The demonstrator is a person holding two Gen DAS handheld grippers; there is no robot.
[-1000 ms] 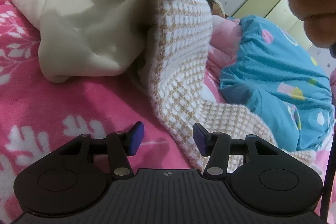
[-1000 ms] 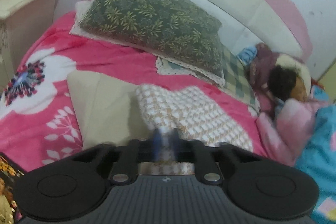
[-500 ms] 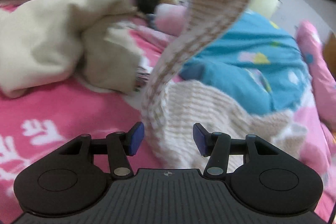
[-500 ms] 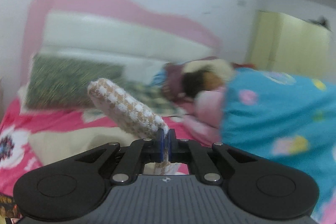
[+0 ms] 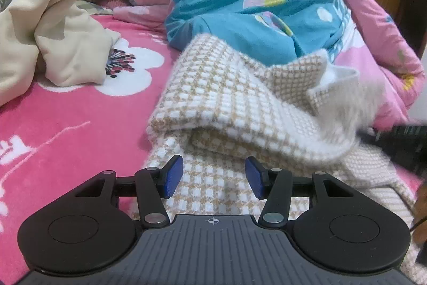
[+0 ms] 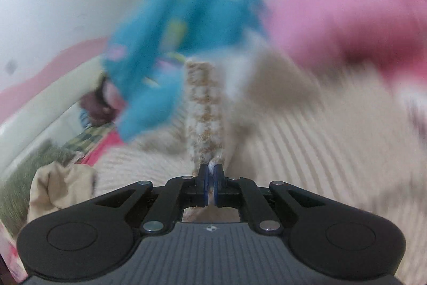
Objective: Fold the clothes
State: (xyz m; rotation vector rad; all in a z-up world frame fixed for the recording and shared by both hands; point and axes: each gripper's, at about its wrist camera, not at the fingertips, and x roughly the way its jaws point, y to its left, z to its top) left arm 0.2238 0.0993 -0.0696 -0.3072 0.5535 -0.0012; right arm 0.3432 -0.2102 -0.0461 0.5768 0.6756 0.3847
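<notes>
Your right gripper (image 6: pixel 210 179) is clamped on an edge of the checked knit garment (image 5: pixel 226 98). Your left gripper (image 5: pixel 212 175) hangs half open and empty above it. The garment lies rumpled on the pink bedspread (image 5: pixel 66 124); folding has barely begun, and the cream garment (image 5: pixel 53 44) waits untouched.

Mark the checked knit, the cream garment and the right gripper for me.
checked knit (image 5: pixel 213 87): left wrist view, folded upper layer.
cream garment (image 5: pixel 61 44): left wrist view, bunched middle.
right gripper (image 6: pixel 210 184): right wrist view, between fingertips.
</notes>
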